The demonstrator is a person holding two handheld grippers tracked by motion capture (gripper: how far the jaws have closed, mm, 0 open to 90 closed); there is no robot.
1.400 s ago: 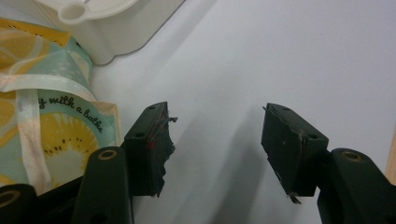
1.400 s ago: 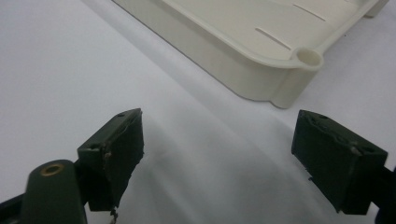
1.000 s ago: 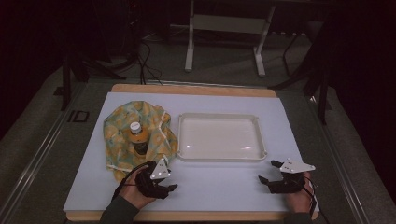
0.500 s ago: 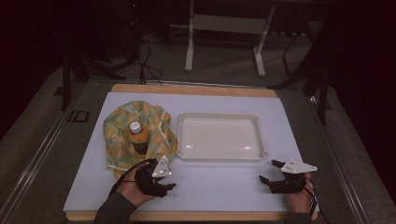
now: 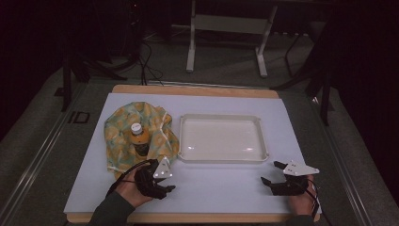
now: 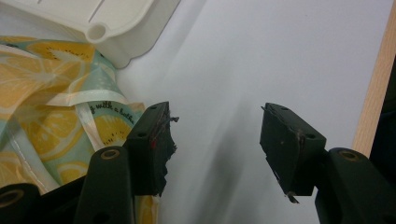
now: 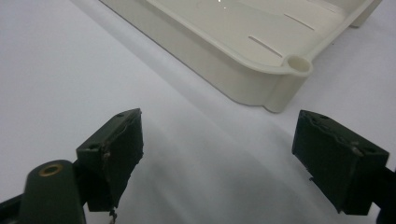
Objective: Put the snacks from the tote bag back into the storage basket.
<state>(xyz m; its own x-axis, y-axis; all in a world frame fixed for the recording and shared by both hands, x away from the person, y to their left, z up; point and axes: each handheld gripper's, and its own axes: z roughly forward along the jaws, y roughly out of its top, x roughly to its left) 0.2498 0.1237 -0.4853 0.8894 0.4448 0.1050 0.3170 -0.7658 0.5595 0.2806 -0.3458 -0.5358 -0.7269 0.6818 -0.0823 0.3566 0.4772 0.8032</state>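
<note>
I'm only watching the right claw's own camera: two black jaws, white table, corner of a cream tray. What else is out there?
Observer: A lemon-print cloth lies left of the tray, touching it.
Operator: Anything on the cloth?
Observer: A bottle with a white cap stands in its middle, the cloth gathered around it.
Operator: And the other claw?
Observer: The left claw sits open at the cloth's near edge, holding nothing.

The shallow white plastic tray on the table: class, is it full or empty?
Empty. The shallow white plastic tray shows a bare floor in the high view, and both gripper views show its near corner with nothing inside.
</note>
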